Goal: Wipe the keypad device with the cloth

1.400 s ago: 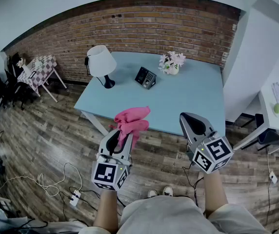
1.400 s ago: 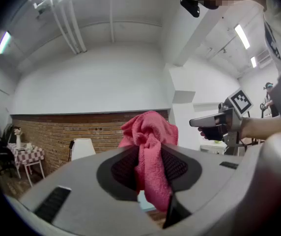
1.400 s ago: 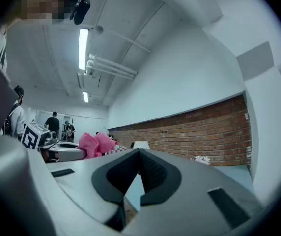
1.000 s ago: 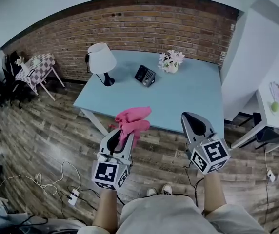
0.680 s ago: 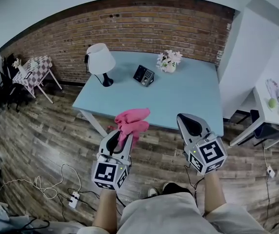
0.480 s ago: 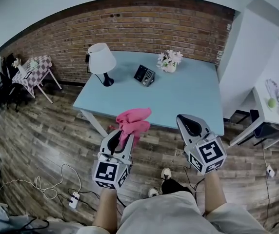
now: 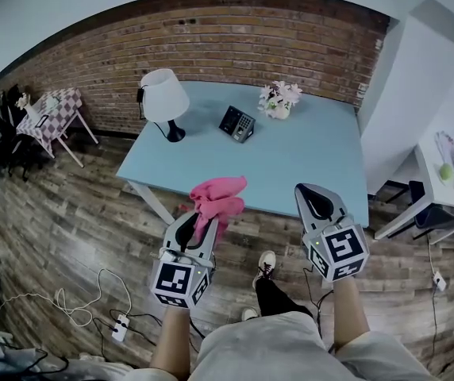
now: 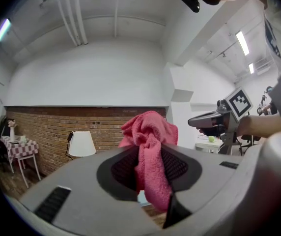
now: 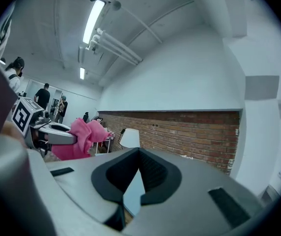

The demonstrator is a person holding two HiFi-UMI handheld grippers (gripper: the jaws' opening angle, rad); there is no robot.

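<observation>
The dark keypad device [image 7: 237, 124] stands tilted on the far part of the light blue table [image 7: 306, 165], well ahead of both grippers. My left gripper [image 7: 198, 222] is shut on a bunched pink cloth [image 7: 217, 198], held over the wooden floor just short of the table's near edge. In the left gripper view the cloth [image 8: 151, 146] sticks up from between the jaws. My right gripper [image 7: 313, 196] hovers level with it to the right, shut with nothing in it; the right gripper view shows its jaws [image 9: 139, 181] meeting at the tip.
A white lamp [image 7: 163, 100] and a flower pot [image 7: 278, 101] flank the keypad on the table. A brick wall runs behind. Cables and a power strip [image 7: 121, 324] lie on the floor at left. A white table [image 7: 437, 177] stands at right, a chequered one [image 7: 52, 105] at far left.
The person has stepped forward; a shoe now shows on the floor between the grippers. Both grippers keep almost the same place, the cloth still in the left one.
</observation>
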